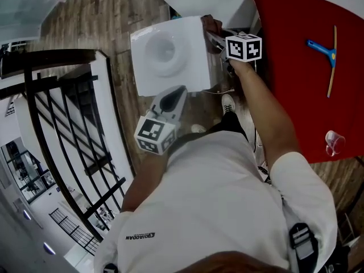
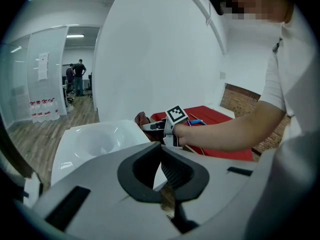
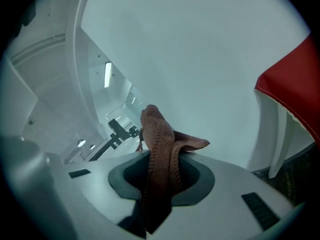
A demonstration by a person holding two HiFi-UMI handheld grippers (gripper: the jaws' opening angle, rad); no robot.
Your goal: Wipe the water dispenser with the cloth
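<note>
In the head view, the person's white shirt fills the bottom and lies closest. The left gripper is held out from it, its marker cube toward the body and its tips over the near edge of the white water dispenser. The right gripper is farther out at the end of a bare forearm and carries the brown cloth at the right-hand edge of the dispenser's top. A red table stands just right of the dispenser, with a blue squeegee and a clear cup on it. A black railing runs along the left.

In the left gripper view, the grey gripper body comes first, and the left gripper has its jaws pressed together with nothing between them. Beyond them is the dispenser with its round hollow top. The right gripper reaches in over its far edge, with the cloth at its tip. The red table lies behind, and two people stand far off down the room.

In the right gripper view, the right gripper is clamped on the cloth, which stands up from the jaws in a folded ridge. A plain white surface fills the background; whether the cloth touches it cannot be told. The red table's corner shows at the right.
</note>
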